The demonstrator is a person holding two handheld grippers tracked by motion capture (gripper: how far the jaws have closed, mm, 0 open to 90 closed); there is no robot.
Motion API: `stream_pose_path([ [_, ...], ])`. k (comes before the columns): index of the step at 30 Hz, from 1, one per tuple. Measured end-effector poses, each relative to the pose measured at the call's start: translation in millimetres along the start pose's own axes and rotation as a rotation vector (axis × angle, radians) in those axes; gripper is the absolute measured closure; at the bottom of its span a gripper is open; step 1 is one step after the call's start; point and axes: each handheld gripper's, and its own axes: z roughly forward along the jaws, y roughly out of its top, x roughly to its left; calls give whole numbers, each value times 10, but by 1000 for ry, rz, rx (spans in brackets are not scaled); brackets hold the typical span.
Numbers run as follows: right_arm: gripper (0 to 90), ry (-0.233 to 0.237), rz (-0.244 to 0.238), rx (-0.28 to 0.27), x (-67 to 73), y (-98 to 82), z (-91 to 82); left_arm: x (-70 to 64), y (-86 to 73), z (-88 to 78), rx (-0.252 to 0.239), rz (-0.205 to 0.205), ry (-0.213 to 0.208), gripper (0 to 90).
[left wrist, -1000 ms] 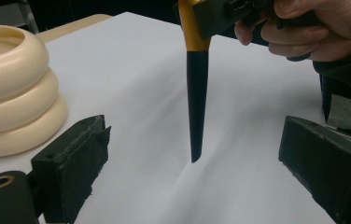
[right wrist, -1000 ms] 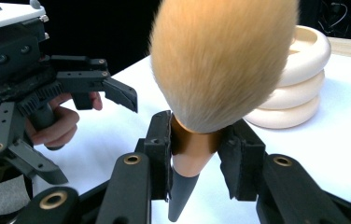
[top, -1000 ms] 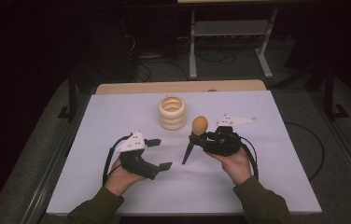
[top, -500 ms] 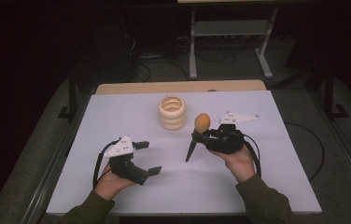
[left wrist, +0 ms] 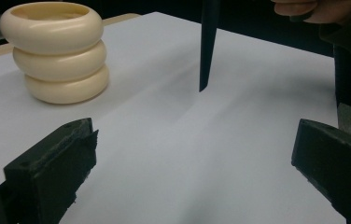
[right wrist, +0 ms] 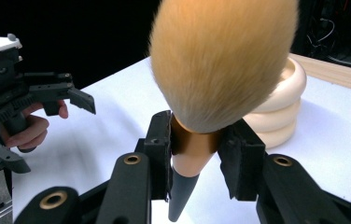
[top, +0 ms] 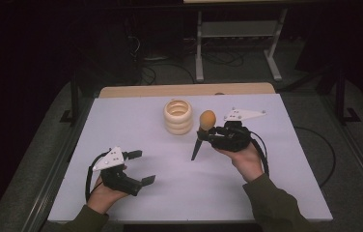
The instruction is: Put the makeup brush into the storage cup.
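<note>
Brush [top: 203, 129] stands upright above the desk [top: 266, 193], beside the ring stack [top: 178, 116], clenched at its copper ferrule [right wrist: 193, 145] by the right tool [right wrist: 196, 154]. Light, soft-bristled, with a slick tapering handle: grip the ferrule. Left tool [top: 138, 166] gapes, empty.

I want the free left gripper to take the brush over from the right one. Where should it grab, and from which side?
Probably the bare black handle below the right gripper, which clamps the brush at its copper collar. The handle hangs tip-down over the table, clear all round, so the open left gripper could approach level from its own side.
</note>
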Motion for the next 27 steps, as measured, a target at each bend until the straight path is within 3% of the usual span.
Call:
stream_pose_path([
  [14,651,-7,-18,-11,-45,118,90,34,-65,-148,-19,-12,21,0],
  [27,651,-22,-19,-20,-119,247,137,35,-77,-138,-14,-20,28,0],
])
